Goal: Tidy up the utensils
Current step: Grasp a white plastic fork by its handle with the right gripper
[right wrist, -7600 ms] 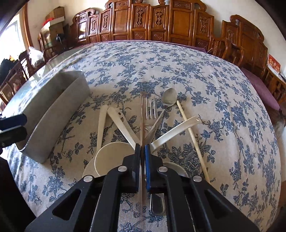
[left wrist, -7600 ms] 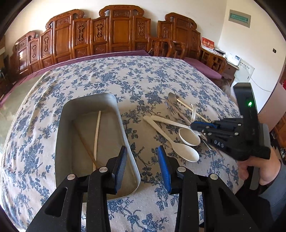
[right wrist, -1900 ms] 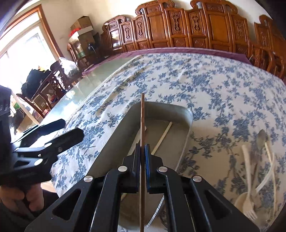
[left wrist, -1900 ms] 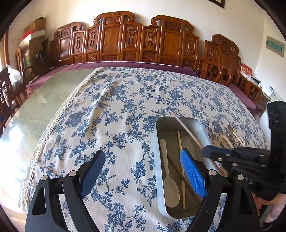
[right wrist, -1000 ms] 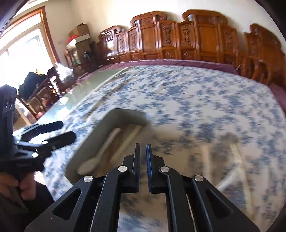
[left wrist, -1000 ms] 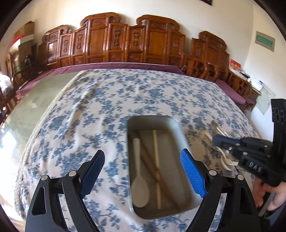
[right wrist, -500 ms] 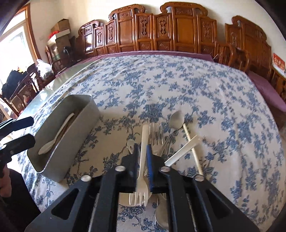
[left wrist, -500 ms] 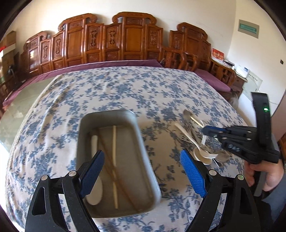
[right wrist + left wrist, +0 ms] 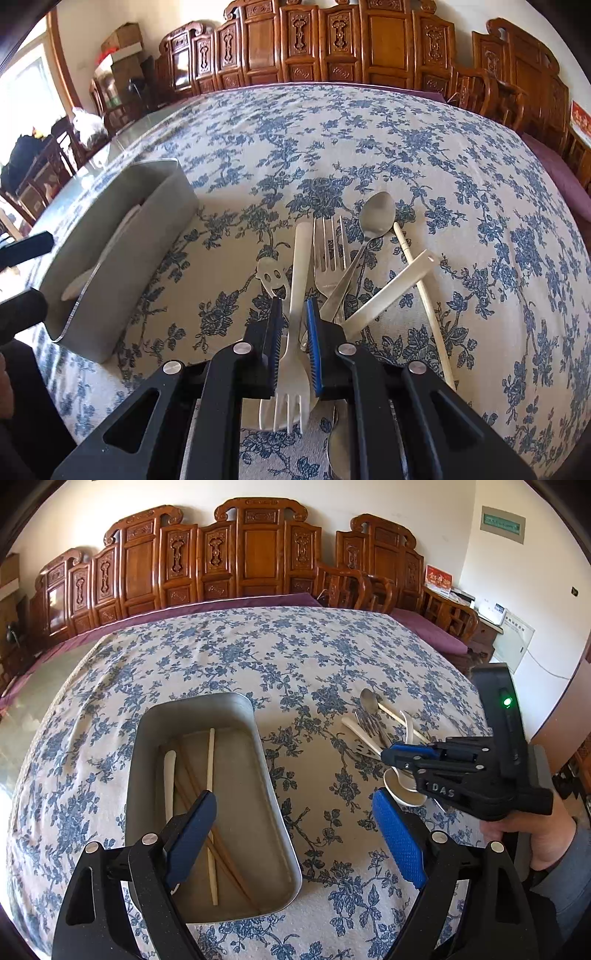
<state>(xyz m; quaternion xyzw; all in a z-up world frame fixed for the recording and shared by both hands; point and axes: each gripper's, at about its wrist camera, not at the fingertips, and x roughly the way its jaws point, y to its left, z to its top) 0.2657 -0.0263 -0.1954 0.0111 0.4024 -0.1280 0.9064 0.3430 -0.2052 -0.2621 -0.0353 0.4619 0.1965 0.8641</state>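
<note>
A: So, progress chk. What's in the tin tray (image 9: 275, 834) already?

B: Partly done, by my read. Tray holds a white spoon (image 9: 169, 775), one pale chopstick (image 9: 211, 805) and a pair of brown chopsticks (image 9: 207, 823), all lying lengthwise along the tray floor.

A: And left outside?

B: Pile on the floral cloth (image 9: 369, 140), right of the tray and apart from it. White plastic fork (image 9: 293, 332), metal fork (image 9: 328, 251), metal spoon (image 9: 375, 216), a pale chopstick (image 9: 428, 306), a flat white handle (image 9: 391, 291), a small metal piece w/ a face cut-out (image 9: 272, 275). More spoon bowls under the gripper; can't count them.

A: Tongs?

B: Left gripper (image 9: 291, 834) spread wide, nothing btwn pads, hanging over the tray's near end. Right gripper (image 9: 293, 332) narrowed to a slim gap, straddling the plastic fork's neck. Pads sit just beside it; no clear pinch from this view, so I'd call it not yet gripped.

A: Fork's heading?

B: Long axis runs straight along the gripper's line: handle end points away toward the far table edge, tines toward the camera, under the jaws. Lies flat atop the pile, roughly parallel to the metal fork beside it.

A: Next target, then?

B: Likely, judging by the straddle.
</note>
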